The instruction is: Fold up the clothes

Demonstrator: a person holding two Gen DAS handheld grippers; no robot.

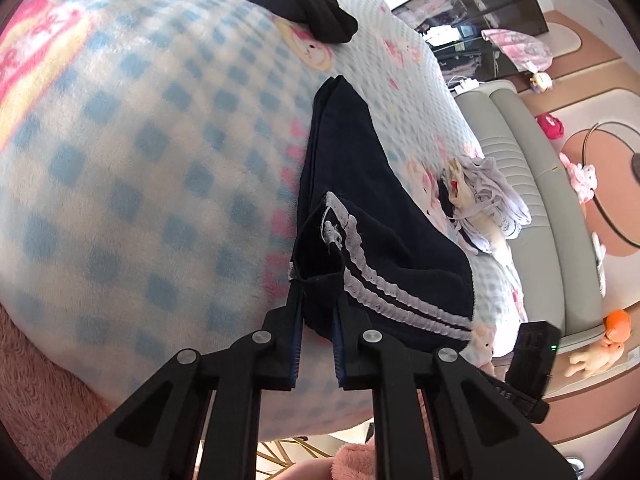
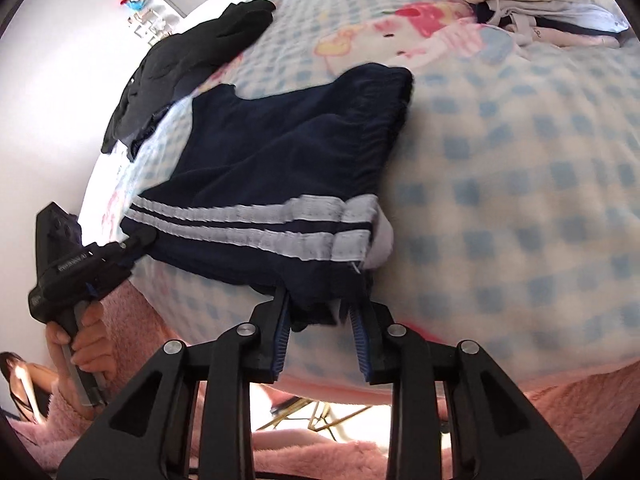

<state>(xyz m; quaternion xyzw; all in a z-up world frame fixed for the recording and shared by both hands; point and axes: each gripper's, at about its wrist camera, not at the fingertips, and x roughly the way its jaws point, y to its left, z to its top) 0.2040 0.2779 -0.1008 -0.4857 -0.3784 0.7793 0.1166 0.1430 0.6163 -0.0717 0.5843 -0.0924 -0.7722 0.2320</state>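
A bed covered by a blue-and-white checked blanket (image 1: 140, 160) with cartoon prints stands beside a grey padded bench (image 1: 528, 184), a dark glass-fronted cabinet (image 1: 492, 4), a pink-and-cream patterned floor (image 1: 592, 92) and a brightly lit white wall (image 2: 80, 60).

Left gripper (image 1: 320, 284): tilting downward, jaws pinching closed on dark fabric. Right gripper (image 2: 324, 300): angling steeply down, jaws clamping a bunched dark hem. Left hand (image 2: 86, 344): wrapping around its gripper's handle, fingers curling, pink fleece sleeve showing at wrist.
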